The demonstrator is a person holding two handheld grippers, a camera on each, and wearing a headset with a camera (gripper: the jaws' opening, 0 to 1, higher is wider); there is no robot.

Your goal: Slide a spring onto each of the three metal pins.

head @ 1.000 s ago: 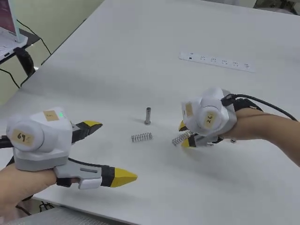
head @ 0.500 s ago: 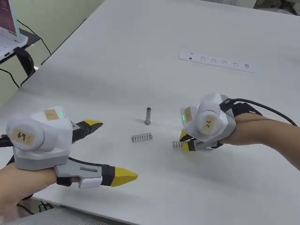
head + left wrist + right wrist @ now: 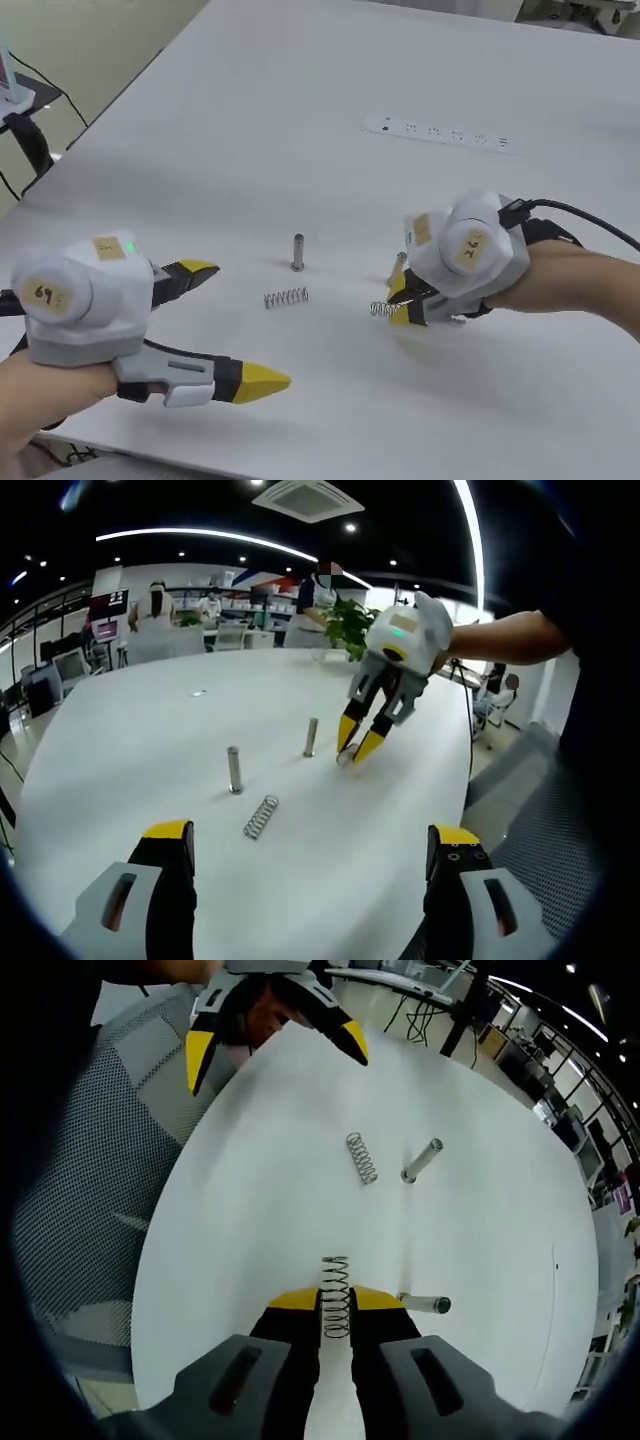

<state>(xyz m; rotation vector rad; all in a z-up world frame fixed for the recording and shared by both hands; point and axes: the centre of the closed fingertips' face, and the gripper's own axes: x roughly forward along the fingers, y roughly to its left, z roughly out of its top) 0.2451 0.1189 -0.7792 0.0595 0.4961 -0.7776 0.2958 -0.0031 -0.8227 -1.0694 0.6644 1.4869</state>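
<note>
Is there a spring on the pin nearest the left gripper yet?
No, the pin stands bare, and a loose spring lies flat beside it.

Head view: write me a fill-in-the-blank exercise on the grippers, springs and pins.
1. The right gripper is shut on a ____.
2. The left gripper holds nothing, and its jaws stand ____.
3. The loose spring lies flat on the table, close to an upright metal ____.

Missing words: spring; open; pin.
</note>
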